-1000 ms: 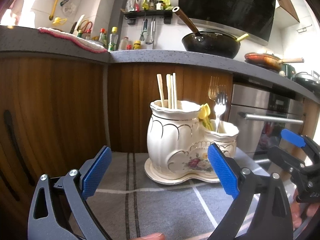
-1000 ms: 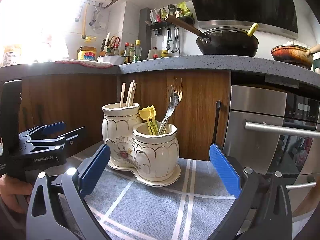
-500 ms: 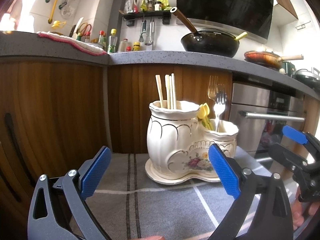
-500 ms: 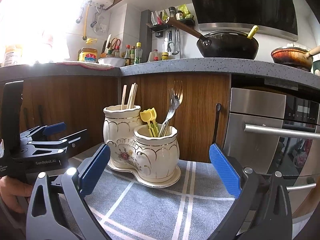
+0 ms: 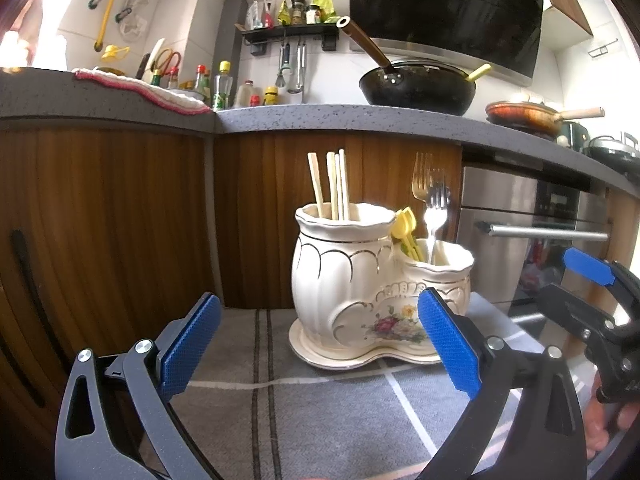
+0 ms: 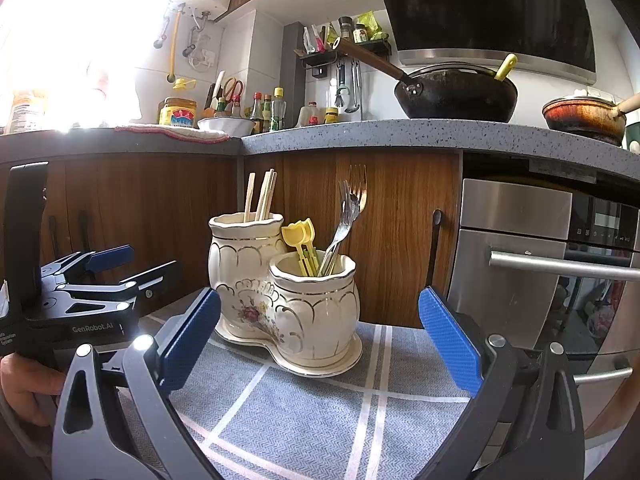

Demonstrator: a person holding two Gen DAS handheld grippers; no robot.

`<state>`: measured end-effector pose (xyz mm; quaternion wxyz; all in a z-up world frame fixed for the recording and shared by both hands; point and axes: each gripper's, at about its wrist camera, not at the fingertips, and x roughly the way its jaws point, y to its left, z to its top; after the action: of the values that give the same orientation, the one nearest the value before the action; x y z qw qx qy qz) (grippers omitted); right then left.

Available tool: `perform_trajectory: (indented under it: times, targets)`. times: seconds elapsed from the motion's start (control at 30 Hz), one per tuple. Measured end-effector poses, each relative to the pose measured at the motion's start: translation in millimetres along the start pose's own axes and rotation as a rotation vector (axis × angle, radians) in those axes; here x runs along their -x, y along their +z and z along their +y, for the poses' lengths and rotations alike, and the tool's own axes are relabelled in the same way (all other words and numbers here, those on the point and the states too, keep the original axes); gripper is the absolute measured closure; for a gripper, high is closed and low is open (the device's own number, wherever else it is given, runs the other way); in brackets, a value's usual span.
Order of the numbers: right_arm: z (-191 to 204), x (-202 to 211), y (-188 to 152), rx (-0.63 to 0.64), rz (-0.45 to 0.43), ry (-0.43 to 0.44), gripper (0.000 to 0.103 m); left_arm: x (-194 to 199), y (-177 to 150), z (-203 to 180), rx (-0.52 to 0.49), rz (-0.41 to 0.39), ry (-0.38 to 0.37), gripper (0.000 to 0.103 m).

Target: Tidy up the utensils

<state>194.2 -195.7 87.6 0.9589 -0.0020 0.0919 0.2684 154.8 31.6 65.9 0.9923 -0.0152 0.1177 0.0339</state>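
Note:
A cream ceramic double-pot utensil holder point(image 5: 360, 296) stands on a grey checked cloth point(image 5: 320, 412). It also shows in the right wrist view point(image 6: 288, 300). Wooden chopsticks point(image 5: 332, 186) stand in the taller pot. Yellow plastic forks point(image 6: 302, 246) and metal forks point(image 5: 434, 208) stand in the lower pot. My left gripper point(image 5: 320, 344) is open and empty, a short way in front of the holder. My right gripper point(image 6: 318, 340) is open and empty, also in front of it. Each gripper shows at the edge of the other's view.
Wooden cabinet doors point(image 5: 120, 220) and a steel oven point(image 6: 540, 260) stand behind the cloth. A grey countertop point(image 5: 340, 114) above carries a black wok point(image 5: 416, 88), a pan point(image 5: 528, 116), bottles and a towel.
Both grippers have drifted slightly; the holder sits a little lower and farther right in the views. Both stay open and empty.

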Motion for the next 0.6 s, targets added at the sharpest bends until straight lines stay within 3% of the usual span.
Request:
perform_trajectory:
  times: [0.6]
  targets:
    - [1.6, -0.5, 1.0, 0.007, -0.005, 0.014, 0.005, -0.2, 1.2, -0.5, -0.008, -0.006, 0.001, 0.005]
